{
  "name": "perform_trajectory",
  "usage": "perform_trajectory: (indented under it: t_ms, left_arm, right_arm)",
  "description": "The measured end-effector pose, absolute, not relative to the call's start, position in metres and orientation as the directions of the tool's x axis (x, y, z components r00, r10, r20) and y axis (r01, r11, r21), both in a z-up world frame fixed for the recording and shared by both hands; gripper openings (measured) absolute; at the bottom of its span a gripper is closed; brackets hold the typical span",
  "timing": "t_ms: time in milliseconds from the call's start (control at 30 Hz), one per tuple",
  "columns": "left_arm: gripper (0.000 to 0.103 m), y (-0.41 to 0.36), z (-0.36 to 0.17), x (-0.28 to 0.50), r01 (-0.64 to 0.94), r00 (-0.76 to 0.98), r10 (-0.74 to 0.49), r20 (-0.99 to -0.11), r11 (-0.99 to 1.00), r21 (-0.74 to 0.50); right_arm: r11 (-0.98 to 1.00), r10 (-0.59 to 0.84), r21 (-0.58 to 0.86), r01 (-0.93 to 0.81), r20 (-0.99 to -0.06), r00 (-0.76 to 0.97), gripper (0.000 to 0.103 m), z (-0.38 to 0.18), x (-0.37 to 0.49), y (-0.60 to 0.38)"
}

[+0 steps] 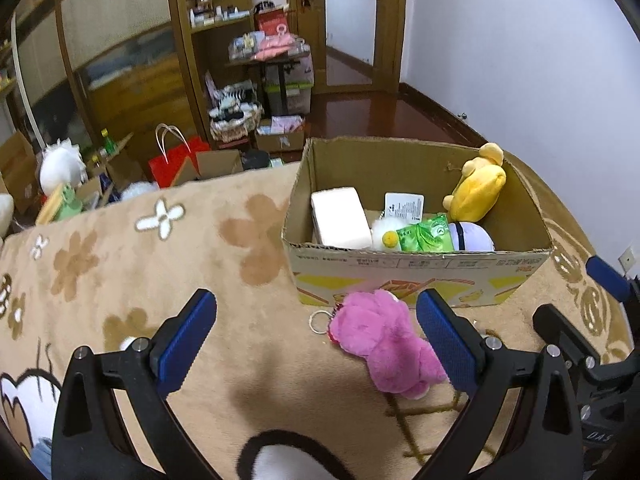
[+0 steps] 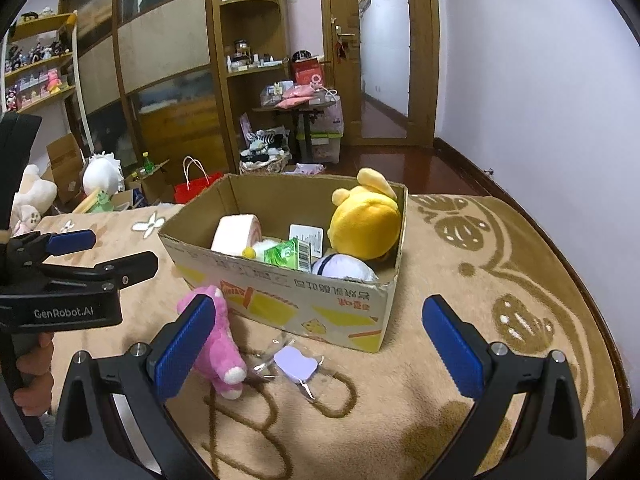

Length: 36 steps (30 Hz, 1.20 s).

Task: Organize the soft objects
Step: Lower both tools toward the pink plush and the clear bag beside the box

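A pink plush toy [image 1: 386, 342] with a key ring lies on the tan blanket in front of a cardboard box [image 1: 416, 276]. It also shows in the right wrist view [image 2: 224, 344], beside a small lilac item in clear wrap [image 2: 294, 364]. The box [image 2: 320, 300] holds a yellow plush [image 2: 364, 224], a white soft block [image 1: 342, 218], a green packet [image 1: 426, 236] and a white-purple plush [image 1: 472, 236]. My left gripper [image 1: 316, 338] is open, just short of the pink plush. My right gripper [image 2: 320, 344] is open and empty, above the lilac item.
The blanket [image 1: 160, 280] with flower patterns covers the surface. Beyond it the floor holds a red paper bag [image 1: 176, 164], boxes, a basket and wooden cabinets [image 2: 168, 80]. A white wall runs along the right. The left gripper's body [image 2: 68, 296] shows at the left of the right wrist view.
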<state>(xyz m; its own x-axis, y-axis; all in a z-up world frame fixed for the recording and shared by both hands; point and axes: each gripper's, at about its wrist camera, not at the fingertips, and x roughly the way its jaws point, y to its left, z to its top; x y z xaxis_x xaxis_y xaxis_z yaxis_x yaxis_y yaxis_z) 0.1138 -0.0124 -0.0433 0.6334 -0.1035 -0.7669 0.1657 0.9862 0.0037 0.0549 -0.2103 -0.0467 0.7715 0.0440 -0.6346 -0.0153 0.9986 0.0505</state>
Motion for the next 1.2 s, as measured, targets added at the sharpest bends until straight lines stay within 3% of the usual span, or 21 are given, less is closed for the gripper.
perform_trajectory:
  t_ms: [800,1200]
  left_arm:
    - [0.099,-0.034,-0.098,0.157,0.182,0.468,-0.173,-0.867,0.978,-0.096]
    - [0.099,-0.048,-0.129,0.165,0.2,0.363,-0.151,-0.919,0.976,-0.081]
  right_arm:
    - [0.999,0.038,0.048,-0.002,-0.749,0.661,0.103,-0.105,0.094,-0.213]
    - [0.999,0.043,0.049,-0.007,-0.782,0.621,0.103,-0.121,0.1,-0.21]
